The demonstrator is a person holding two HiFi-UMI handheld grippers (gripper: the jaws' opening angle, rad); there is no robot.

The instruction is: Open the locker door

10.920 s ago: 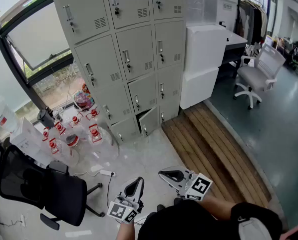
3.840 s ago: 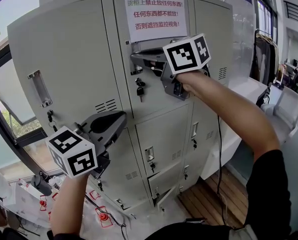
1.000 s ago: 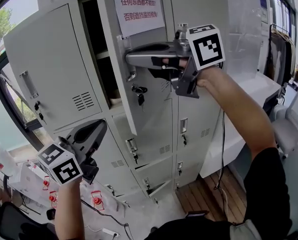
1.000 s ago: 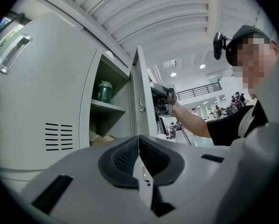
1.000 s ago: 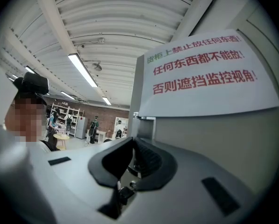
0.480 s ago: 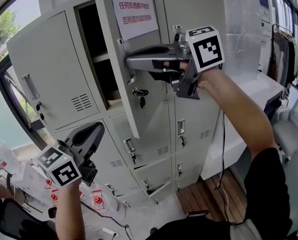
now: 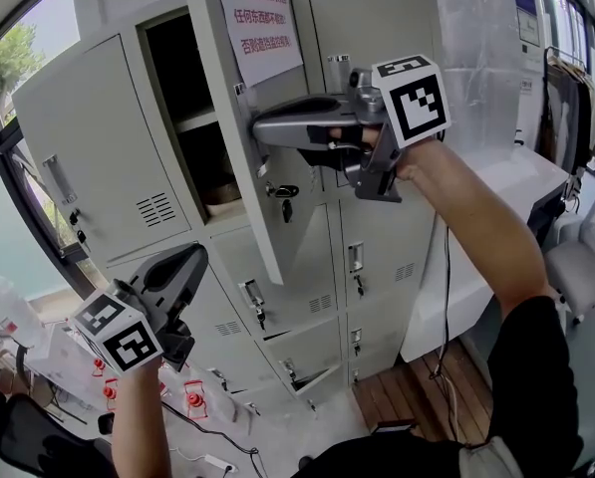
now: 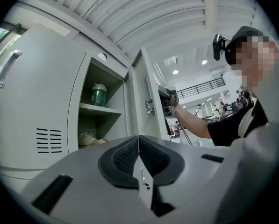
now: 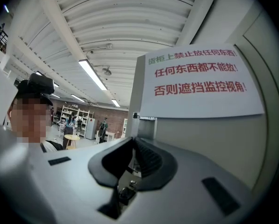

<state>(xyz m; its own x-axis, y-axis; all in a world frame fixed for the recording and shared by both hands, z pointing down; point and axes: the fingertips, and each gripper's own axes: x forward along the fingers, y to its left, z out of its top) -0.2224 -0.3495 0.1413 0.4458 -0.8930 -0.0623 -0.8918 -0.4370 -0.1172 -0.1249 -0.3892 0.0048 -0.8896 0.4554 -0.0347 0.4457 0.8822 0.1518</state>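
Observation:
The upper middle locker door (image 7: 277,217), grey with a paper notice (image 7: 258,18) in red print, stands swung out from the cabinet. My right gripper (image 7: 250,133) points level at the door's free edge and is shut on the door handle (image 7: 243,96); a key (image 7: 283,193) hangs just below. In the right gripper view the handle (image 9: 146,126) sits just beyond my right gripper (image 9: 132,154), under the notice (image 9: 195,80). My left gripper (image 7: 191,259) hangs low at the left, shut and empty. Its pads (image 8: 130,154) meet in the left gripper view.
The open compartment (image 7: 192,157) has a shelf with a green jar (image 8: 98,94) above and crumpled brown stuff (image 7: 220,191) below. Shut lockers (image 7: 98,157) surround it, each with a handle and key. A white desk (image 7: 496,217) stands at the right. Red items (image 7: 192,398) lie on the floor.
The door has swung further out with my right gripper on its handle, showing more of the compartment. My left gripper has shifted only a little.

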